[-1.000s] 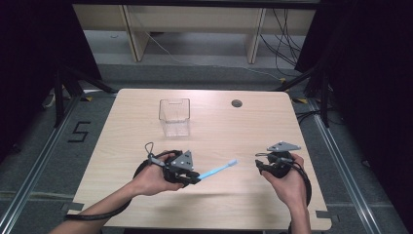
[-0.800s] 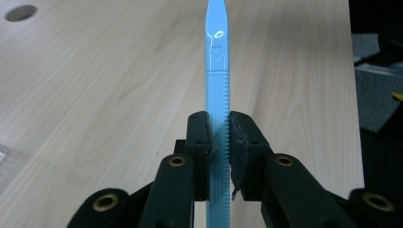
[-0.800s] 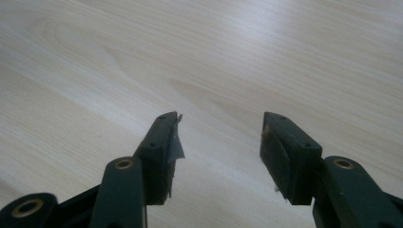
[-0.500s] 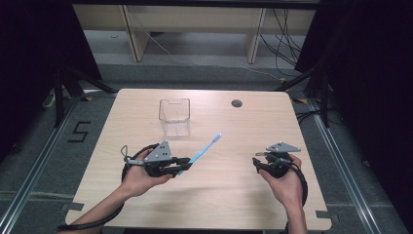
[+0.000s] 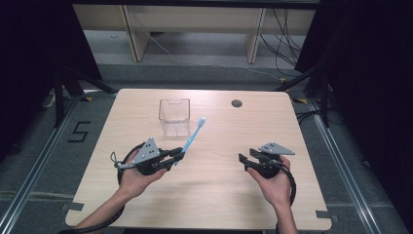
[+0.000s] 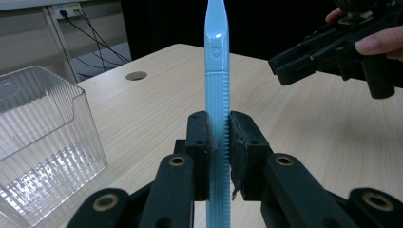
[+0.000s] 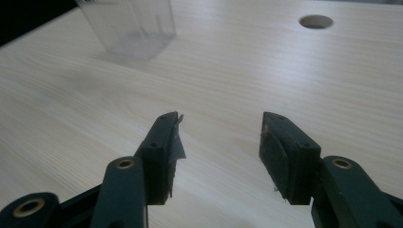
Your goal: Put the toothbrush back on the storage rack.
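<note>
High view: my left gripper (image 5: 179, 155) is clamped on the toothbrush (image 5: 192, 138) handle, and the brush head points forward, just right of the clear box (image 5: 174, 116). I judge the step to be carrying the brush to the box. Next move: lift, tip the brush upright and bring it above the box's open top. My right gripper (image 5: 243, 160) idles with jaws apart, holding nothing.

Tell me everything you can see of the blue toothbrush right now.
The toothbrush is light blue, plastic by its look, with a ribbed handle and a small embossed mark higher on it. The left gripper is shut on its handle, holding it off the table; its pale head end points toward the clear plastic box. Nothing else touches it.
</note>
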The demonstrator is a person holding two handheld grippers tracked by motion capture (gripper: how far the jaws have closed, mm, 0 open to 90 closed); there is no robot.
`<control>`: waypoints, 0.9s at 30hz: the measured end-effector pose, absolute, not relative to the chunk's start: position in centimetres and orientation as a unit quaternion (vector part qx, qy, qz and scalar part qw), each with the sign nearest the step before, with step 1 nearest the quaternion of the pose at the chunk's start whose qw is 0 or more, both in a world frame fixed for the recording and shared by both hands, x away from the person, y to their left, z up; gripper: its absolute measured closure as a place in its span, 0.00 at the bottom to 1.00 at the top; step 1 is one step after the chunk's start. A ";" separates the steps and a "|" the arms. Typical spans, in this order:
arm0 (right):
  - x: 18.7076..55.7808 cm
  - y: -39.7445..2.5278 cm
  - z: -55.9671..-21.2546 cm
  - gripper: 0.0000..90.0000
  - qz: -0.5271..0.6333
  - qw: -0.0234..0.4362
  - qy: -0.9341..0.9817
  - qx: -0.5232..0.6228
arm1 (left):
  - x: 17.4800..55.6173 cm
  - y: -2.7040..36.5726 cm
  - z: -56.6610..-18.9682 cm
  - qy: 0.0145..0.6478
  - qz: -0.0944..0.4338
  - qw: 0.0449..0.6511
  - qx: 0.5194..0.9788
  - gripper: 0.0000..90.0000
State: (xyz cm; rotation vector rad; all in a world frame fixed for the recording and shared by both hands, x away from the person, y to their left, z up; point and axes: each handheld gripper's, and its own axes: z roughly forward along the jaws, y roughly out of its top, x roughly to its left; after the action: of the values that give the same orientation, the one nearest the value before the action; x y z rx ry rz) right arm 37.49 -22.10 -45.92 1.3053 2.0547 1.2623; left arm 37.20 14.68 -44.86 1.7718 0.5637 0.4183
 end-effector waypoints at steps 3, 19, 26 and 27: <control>37.3 -20.7 -45.8 0.56 0.496 0.174 0.718 0.457 | 37.2 14.6 -45.2 0.246 0.180 0.581 0.755 0.87; 37.8 -13.3 -41.7 0.63 0.613 0.126 0.672 0.396 | 37.3 13.2 -46.3 0.245 0.178 0.582 0.755 0.87; 38.8 -11.5 -41.8 0.69 0.631 0.104 0.655 0.404 | 37.3 12.8 -46.3 0.241 0.180 0.581 0.756 0.87; 38.8 -11.5 -41.8 0.69 0.631 0.104 0.655 0.404 | 37.3 12.8 -46.3 0.241 0.180 0.581 0.756 0.87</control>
State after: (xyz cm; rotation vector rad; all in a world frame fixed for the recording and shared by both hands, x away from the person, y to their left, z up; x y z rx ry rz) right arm 38.82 -11.54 -41.75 1.1902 1.9307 1.8593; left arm 37.26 12.84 -46.33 1.7678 0.5642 0.4201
